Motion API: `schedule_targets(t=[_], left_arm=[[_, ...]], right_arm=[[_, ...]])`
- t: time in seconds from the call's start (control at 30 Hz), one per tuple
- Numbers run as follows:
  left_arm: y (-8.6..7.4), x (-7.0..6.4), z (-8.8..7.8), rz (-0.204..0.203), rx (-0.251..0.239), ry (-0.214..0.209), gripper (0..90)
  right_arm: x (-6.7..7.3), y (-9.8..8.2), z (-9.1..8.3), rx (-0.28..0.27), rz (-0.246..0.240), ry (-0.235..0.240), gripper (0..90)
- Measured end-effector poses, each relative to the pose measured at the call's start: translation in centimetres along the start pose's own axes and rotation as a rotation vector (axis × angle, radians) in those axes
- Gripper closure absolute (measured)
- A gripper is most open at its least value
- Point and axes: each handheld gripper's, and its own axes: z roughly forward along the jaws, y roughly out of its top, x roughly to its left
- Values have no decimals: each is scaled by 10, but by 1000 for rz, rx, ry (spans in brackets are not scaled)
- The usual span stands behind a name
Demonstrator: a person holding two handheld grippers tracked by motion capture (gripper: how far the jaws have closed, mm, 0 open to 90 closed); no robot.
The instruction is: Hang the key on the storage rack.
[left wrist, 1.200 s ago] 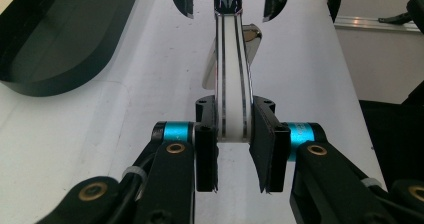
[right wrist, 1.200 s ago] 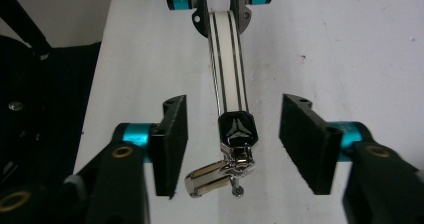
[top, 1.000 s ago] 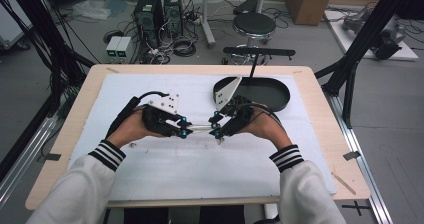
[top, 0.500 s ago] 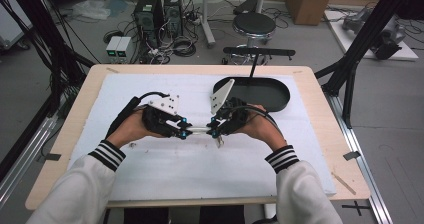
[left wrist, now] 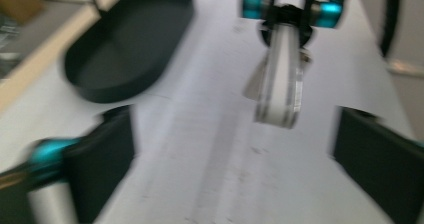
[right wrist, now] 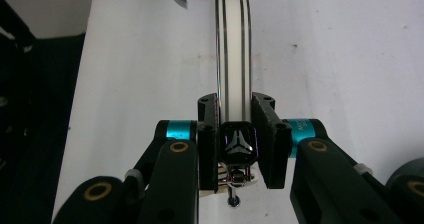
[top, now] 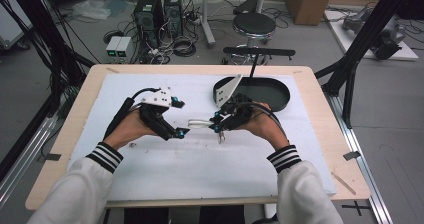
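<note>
- Handover just made: right gripper (top: 220, 125) clamped on one end of the white striped strap (right wrist: 232, 49), held level above the white mat (top: 200, 169).
- Left gripper (top: 179, 118) jaws have just sprung wide, holding nothing, strap's free end between them.
- Advice: draw left straight back before right swings toward the black tray (top: 270, 91).

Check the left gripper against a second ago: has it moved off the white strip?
Yes. The left gripper has just opened its jaws and backed leftward, away from the black tray. The white strip is clamped by the right gripper alone.
</note>
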Motion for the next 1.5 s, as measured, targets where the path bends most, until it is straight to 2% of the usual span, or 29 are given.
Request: schedule_targets(t=[0.07, 0.17, 0.27, 0.33, 0.4, 0.5, 0.6, 0.7, 0.77, 0.87, 1.0, 1.17, 1.3, 1.5], left_arm=[[-5, 2, -9, -29, -64, 42, 17], [-14, 3, -24, -26, -101, 99, 17], [-27, 3, -39, -51, -139, 159, 17], [-35, 0, -49, -47, -172, 239, 17], [-45, -2, -58, -64, -204, 300, 17], [-60, -3, -68, -105, -206, 328, 17], [-76, -4, -76, -160, -213, 355, 17], [-91, -9, -84, -174, -225, 417, 17], [-101, -12, -88, -198, -249, 433, 17], [-112, -17, -93, -204, -253, 459, 17], [-126, -26, -99, -227, -300, 487, 17], [-143, -37, -101, -225, -308, 552, 17], [-152, -40, -101, -256, -327, 557, 17], [-159, -45, -100, -254, -356, 557, 17]], right_arm=[[-3, -3, -5, -33, 27, -8, 742], [-7, -11, -13, -91, 73, -34, 742], [-14, -22, -23, -158, 133, -71, 742], [-18, -29, -29, -209, 175, -102, 742], [-21, -34, -36, -246, 201, -138, 742], [-25, -41, -42, -294, 223, -189, 742], [-29, -48, -48, -340, 267, -230, 742], [-35, -56, -55, -398, 307, -267, 742], [-38, -61, -60, -424, 339, -299, 742], [-44, -69, -65, -459, 365, -340, 742], [-52, -80, -68, -495, 411, -366, 742], [-61, -93, -72, -552, 465, -398, 742], [-67, -100, -75, -571, 490, -432, 742], [-76, -111, -74, -586, 527, -455, 742]])
